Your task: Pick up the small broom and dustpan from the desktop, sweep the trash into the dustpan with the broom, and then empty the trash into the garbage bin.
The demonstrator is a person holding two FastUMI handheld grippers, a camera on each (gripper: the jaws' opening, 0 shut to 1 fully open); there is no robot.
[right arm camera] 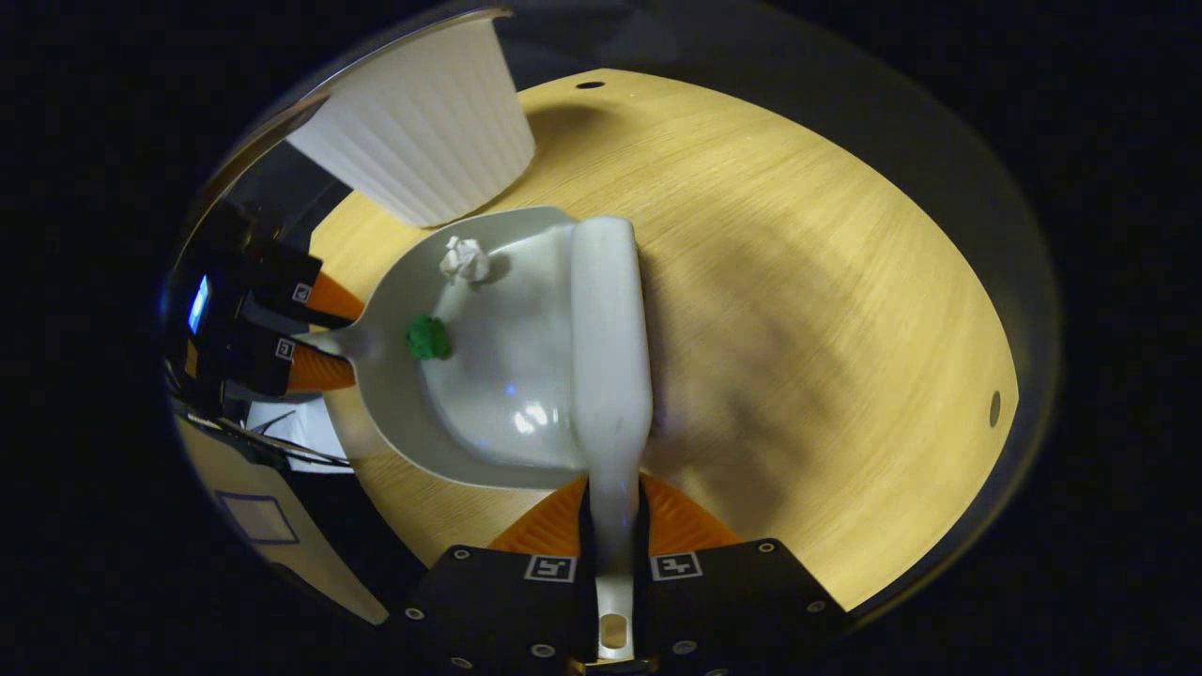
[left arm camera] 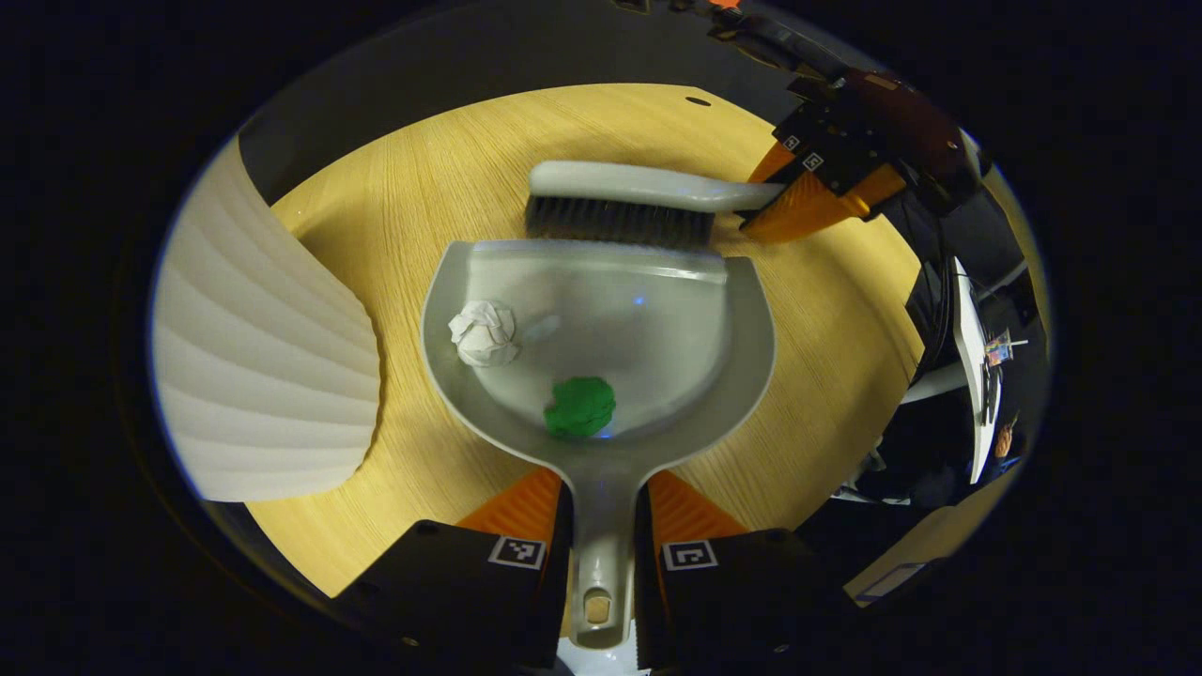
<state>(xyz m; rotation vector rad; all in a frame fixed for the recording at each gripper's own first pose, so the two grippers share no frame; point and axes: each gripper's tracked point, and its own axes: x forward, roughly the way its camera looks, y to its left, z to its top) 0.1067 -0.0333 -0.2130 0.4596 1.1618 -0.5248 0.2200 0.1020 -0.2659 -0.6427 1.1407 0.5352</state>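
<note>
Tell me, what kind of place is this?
Probably a desk set up for a cleaning demo: a wooden desktop carrying a ribbed white garbage bin, with a dustpan holding paper scraps and a small broom.

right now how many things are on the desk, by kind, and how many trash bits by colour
Dustpan: 1, held by the left gripper
Broom: 1, held by the right gripper
White paper ball: 1, in the dustpan
Green ball: 1, in the dustpan
White ribbed bin: 1
Total: 5 things, 2 of them trash
</note>
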